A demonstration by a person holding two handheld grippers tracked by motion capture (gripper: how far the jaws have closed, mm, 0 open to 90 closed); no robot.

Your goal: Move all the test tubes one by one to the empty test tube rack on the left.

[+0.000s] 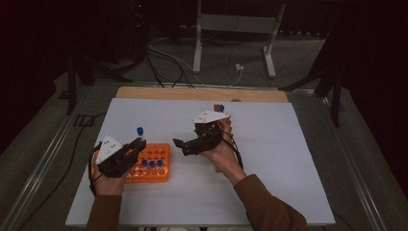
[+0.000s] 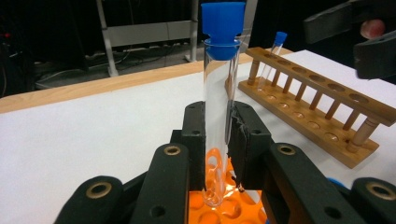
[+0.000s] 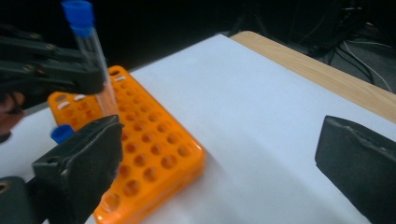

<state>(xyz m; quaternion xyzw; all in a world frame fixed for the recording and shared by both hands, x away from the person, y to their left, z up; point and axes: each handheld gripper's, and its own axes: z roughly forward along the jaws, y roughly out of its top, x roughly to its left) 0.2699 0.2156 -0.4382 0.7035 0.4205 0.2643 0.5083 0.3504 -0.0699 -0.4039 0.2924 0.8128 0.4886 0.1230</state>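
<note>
Nearest the person, close to the front-left corner of the white table (image 1: 269, 192), the left gripper (image 1: 137, 143) is clamped on a clear test tube (image 2: 218, 116) with a blue cap (image 2: 223, 23), holding it upright with its bottom just above the holes of the orange rack (image 1: 161, 166); gripped at mid-length and vertical, the tube looks ready either to clear the rack or to drop straight into a hole. A few more blue-capped tubes (image 1: 152, 163) stand in that rack. Just beyond it, toward the middle of the table, the right gripper (image 1: 180, 146) points at the rack with its jaws spread wide and nothing between them, probably ready to receive the tube. Farther back, toward the table's far edge, a wooden rack (image 2: 317, 105) already holds one capped tube (image 2: 273, 58), which suggests it is the likely destination.
</note>
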